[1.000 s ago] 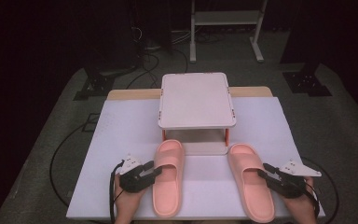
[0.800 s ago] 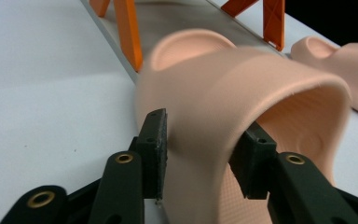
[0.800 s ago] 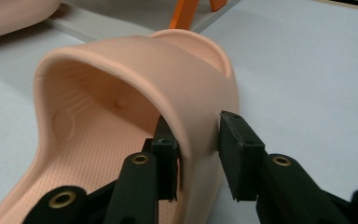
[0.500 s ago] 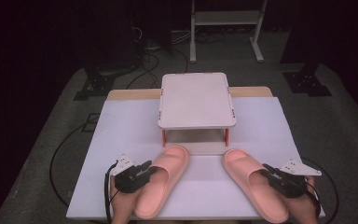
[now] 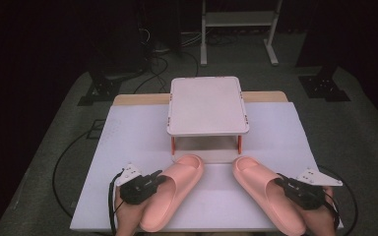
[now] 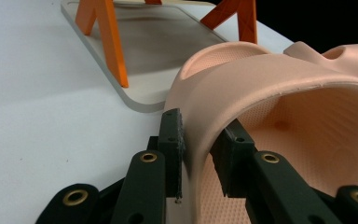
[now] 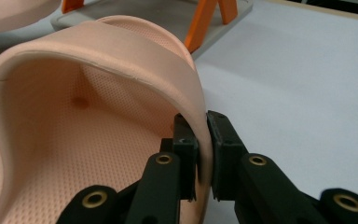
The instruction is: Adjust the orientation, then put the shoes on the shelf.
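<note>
the left tool (image 5: 156,181) pinches the strap edge of the left pink slipper (image 5: 172,189), lower left of the high view; its jaws have just been closing onto it. the right tool (image 5: 281,183) clamps the right pink slipper (image 5: 266,194) the same way, lower right, its jaws also just closed in. both slippers lie on the white surface (image 5: 128,142), toes near the small two-tier rack (image 5: 207,105). the foam looks light, soft and grippy; the strap bends under the pads, so a hold low on the strap wall seems safest.
</note>
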Motion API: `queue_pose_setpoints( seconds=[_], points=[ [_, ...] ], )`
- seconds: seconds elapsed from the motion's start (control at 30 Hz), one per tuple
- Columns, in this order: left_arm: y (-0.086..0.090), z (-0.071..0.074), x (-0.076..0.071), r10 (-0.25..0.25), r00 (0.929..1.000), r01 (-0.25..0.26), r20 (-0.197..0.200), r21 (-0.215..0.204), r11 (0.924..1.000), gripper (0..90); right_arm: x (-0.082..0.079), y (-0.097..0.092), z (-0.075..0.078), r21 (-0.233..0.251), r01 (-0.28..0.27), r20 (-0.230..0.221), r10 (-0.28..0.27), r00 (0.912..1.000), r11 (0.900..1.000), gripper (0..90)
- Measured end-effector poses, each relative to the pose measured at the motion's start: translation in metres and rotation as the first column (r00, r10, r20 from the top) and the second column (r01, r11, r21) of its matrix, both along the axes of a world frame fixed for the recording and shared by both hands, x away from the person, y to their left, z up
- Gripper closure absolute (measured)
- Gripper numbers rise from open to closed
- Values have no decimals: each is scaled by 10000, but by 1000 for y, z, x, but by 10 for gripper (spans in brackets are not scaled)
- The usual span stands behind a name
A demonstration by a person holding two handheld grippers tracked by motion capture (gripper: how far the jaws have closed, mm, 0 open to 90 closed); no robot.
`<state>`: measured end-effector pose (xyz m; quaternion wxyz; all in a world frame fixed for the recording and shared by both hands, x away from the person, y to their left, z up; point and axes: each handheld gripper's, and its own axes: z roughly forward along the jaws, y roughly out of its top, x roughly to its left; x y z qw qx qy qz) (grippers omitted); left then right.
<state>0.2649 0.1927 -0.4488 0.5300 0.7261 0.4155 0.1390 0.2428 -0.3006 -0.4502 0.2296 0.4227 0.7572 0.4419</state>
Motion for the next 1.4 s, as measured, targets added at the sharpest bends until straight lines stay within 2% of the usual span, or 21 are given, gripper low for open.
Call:
queue_pose_setpoints(
  seconds=[0.13,0.77,0.93,1.17,1.4],
  points=[
    [3,3,-2,38,10000,-37,67,-86,10000,740,-2,4,7,61,-213,160,212,9996,9998,820],
    [10,19,-7,-176,9993,186,323,-311,9993,744,-3,14,33,542,-482,511,454,9977,9974,819],
    [11,29,-10,-386,9983,407,436,-487,9980,752,-6,16,40,522,-545,586,514,9970,9971,819],
    [12,40,-9,-598,9966,617,571,-322,9976,752,-6,15,48,607,-527,652,487,9967,9968,819],
    [11,56,-9,-830,9938,858,736,-361,9957,751,-7,17,62,717,-536,815,477,9955,9960,818]
  ],
)
